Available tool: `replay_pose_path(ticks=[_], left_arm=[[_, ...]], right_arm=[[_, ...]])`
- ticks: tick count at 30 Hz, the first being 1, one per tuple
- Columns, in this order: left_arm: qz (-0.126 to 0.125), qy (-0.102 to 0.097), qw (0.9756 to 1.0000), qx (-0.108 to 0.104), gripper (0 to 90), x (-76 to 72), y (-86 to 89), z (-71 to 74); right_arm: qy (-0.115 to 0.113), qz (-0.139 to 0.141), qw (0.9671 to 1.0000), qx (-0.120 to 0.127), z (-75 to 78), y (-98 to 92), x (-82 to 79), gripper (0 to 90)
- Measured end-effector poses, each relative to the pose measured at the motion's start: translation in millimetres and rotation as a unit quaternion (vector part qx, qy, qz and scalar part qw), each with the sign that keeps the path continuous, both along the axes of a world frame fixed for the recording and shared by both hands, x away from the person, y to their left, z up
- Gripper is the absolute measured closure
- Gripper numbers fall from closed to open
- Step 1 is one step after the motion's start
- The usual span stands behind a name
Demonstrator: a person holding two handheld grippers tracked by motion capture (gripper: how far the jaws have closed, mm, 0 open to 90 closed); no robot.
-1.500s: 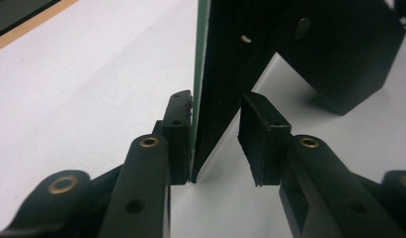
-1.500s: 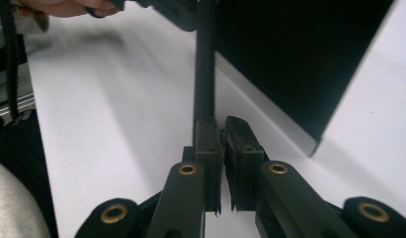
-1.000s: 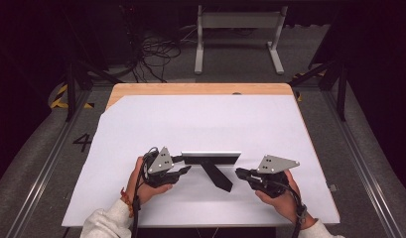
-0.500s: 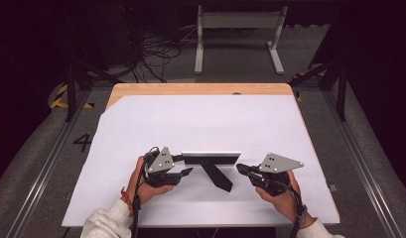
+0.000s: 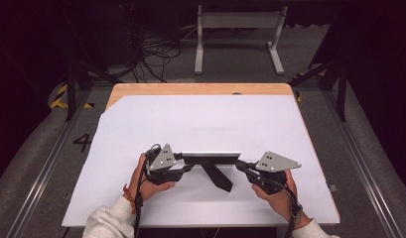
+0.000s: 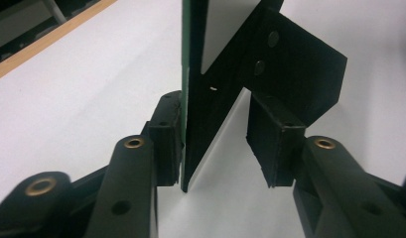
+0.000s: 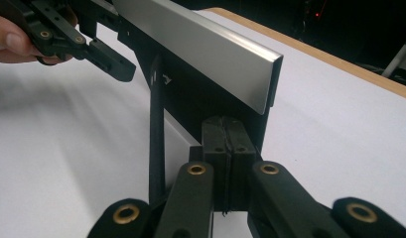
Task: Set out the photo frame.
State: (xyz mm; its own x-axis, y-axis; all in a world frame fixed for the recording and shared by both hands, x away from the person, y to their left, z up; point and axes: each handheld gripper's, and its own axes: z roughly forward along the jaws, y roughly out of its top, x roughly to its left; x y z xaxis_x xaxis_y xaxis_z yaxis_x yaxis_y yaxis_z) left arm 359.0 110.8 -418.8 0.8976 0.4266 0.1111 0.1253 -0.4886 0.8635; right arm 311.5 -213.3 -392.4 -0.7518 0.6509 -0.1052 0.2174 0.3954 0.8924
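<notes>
White sheet [image 5: 200,124] covers table, wooden edge [image 5: 200,89] bare along top; broad open room in upper half of high view, narrower strips left and right. One picture frame [image 5: 211,157] stands upright at lower centre: flat black back, silvery metal border, one black prop leg [image 5: 216,176] angled toward bottom. Two grippers. Left gripper [image 5: 179,162] at frame's left end, jaws just closing, spread astride its edge, one pad touching. Right gripper [image 5: 238,166] at right end, jaws pressed together, nothing visibly between.
</notes>
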Motion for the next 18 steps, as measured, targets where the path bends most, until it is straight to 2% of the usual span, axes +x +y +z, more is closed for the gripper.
replay_pose_path(ticks=[3,7,11,18], left_arm=[[0.005,-0.006,0.9999,0.007,60.6,-0.7,-1.2,0.6],[0.004,-0.004,1.0000,0.005,64.4,-0.6,-0.3,0.3],[0.002,-0.007,1.0000,0.005,68.2,-1.8,0.6,0.1],[-0.003,-0.005,1.0000,0.004,75.3,-5.0,1.0,0.4]], right_arm=[[-0.003,-0.007,1.0000,-0.001,-0.6,1.0,2.3,90.0],[-0.002,-0.015,0.9999,0.000,-1.7,0.9,6.5,90.0],[-0.009,-0.020,0.9997,-0.010,-3.5,4.1,8.3,90.0],[-0.006,-0.024,0.9997,-0.006,-4.5,3.8,11.8,90.0]])
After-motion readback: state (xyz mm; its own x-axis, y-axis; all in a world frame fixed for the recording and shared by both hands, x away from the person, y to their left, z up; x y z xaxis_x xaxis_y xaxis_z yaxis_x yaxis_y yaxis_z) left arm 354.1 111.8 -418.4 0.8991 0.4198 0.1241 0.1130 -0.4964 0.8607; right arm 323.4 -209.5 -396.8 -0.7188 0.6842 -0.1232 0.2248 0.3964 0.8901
